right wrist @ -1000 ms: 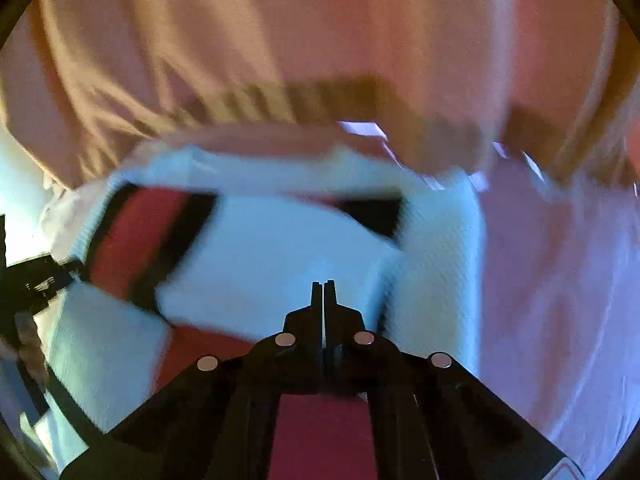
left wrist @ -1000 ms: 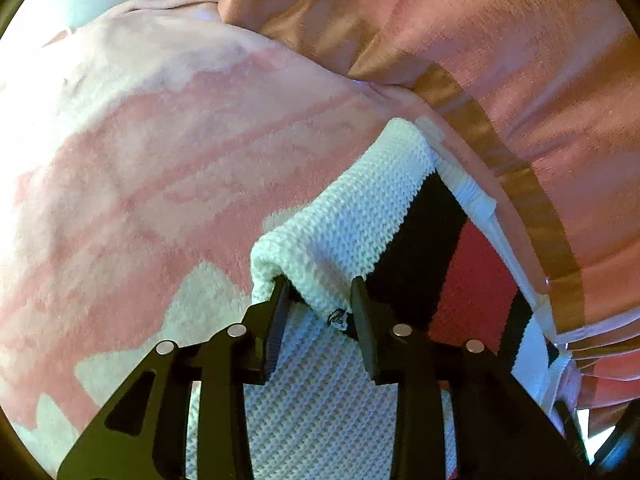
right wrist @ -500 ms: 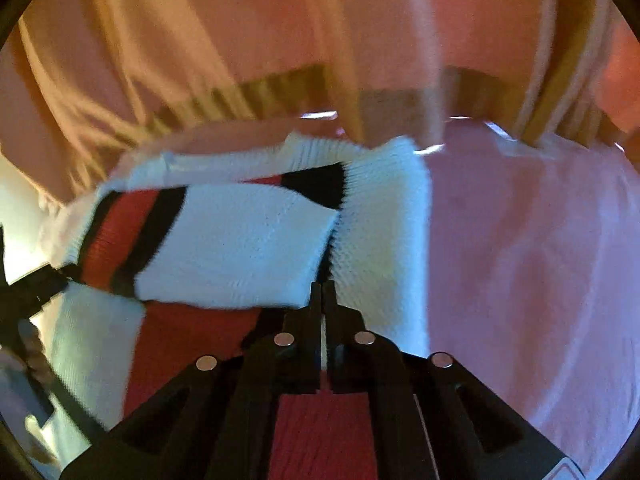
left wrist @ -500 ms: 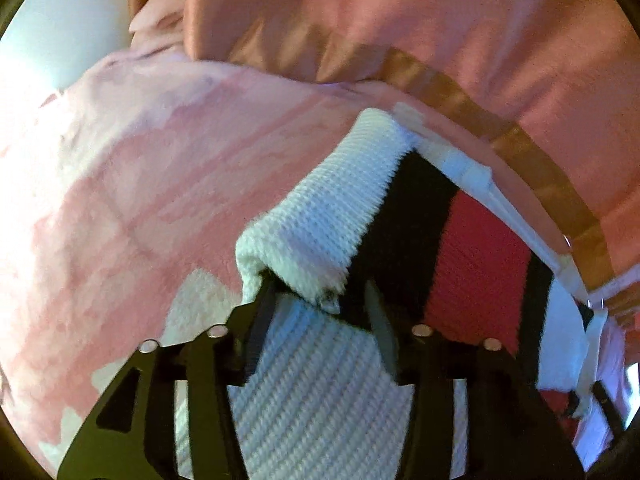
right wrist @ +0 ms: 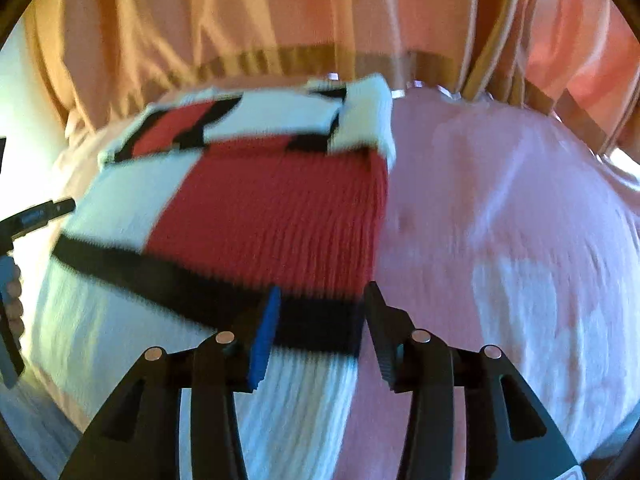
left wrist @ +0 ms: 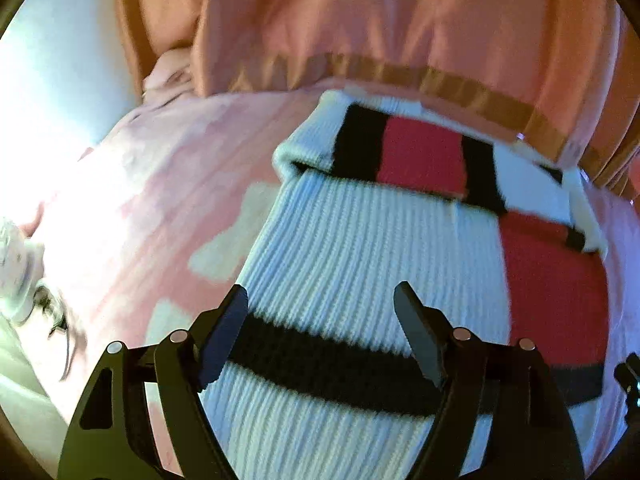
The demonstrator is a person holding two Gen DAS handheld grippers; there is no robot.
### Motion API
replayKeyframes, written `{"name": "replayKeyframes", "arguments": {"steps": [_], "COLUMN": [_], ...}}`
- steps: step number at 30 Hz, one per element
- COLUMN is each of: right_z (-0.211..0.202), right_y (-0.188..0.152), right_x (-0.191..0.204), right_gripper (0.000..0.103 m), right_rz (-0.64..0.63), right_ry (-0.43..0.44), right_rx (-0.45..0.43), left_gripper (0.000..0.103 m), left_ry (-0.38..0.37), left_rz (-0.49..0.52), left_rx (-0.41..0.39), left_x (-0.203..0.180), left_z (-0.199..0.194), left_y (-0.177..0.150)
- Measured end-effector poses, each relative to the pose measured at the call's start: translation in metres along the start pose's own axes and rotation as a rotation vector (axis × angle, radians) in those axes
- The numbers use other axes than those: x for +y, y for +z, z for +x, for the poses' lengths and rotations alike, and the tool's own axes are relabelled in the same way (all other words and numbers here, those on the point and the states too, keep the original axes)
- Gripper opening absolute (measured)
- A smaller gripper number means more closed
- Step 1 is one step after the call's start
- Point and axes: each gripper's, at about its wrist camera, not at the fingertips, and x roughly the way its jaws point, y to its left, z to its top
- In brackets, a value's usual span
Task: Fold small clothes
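Note:
A small knitted sweater in white, red and black blocks lies on a pink patterned blanket, its far end folded over toward me. In the right wrist view the same sweater fills the left half, with its right edge under that gripper. My left gripper hovers over the white ribbed part near a black stripe; its jaws are opening with nothing between them. My right gripper hangs over the sweater's right edge and black stripe, jaws opening, pads clear of the knit.
An orange curtain with a tan band hangs behind the bed. A pale crumpled item lies at the blanket's left edge. The pink blanket spreads to the right of the sweater. A hand on the other gripper's handle shows at far left.
Both grippers let go of the folded sweater end and pulled back toward me. The left jaws spread wide; the right went from shut to parted. The fold now rests at the far end.

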Motion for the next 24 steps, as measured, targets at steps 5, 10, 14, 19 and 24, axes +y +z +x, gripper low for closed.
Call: {"name": "replayKeyframes", "arguments": {"steps": [5,10,14,19,24], "right_z": [-0.004,-0.011,-0.014,-0.016,-0.020], "right_y": [-0.042,-0.061,-0.075,-0.087,-0.095], "right_x": [0.000,0.001,-0.002,-0.002,0.003], "right_gripper": [0.046,0.051,0.057,0.059,0.062], "right_rz": [0.024,0.039,0.072,0.101,0.135], "right_ry": [0.013,0.018,0.035,0.062,0.116], "right_rx": [0.049,0.051,0.065,0.074,0.065], "left_gripper": [0.073,0.081,0.083,0.084,0.088], "left_ry": [0.018,0.026,-0.004,-0.046,-0.115], "left_rz": [-0.014,-0.017,-0.058,-0.213,-0.323], "left_rx": [0.032,0.035,0.054,0.109,0.094], "left_x": [0.012,0.021,0.039,0.076,0.095], "left_z": [-0.006,-0.017,-0.020,-0.016,-0.021], "left_y": [-0.029,-0.052,-0.074,-0.097,-0.106]}}
